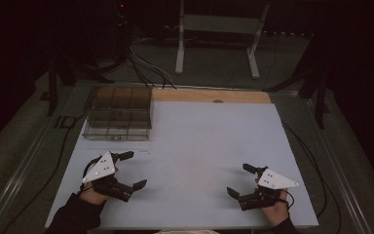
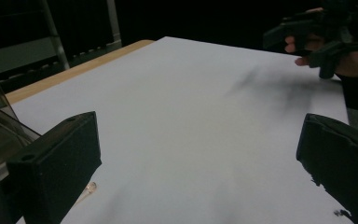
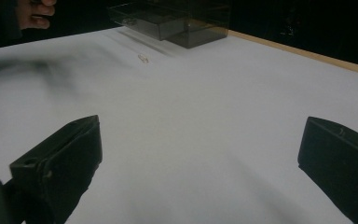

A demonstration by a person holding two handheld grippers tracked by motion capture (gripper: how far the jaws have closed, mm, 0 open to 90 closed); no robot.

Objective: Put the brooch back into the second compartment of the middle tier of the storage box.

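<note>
**High view: open tongs, a tiny clear piece loose on the desk**

Both the left tongs (image 1: pixel 130 170) and right tongs (image 1: pixel 240 180) hover with jaws spread, holding nothing. A small clear piece (image 1: pixel 146 152) lies just in front of the clear compartment box (image 1: pixel 119 114); being so slight, it could skid away if nudged. White desk (image 1: pixel 199 136), dim room, cables beyond.
</note>
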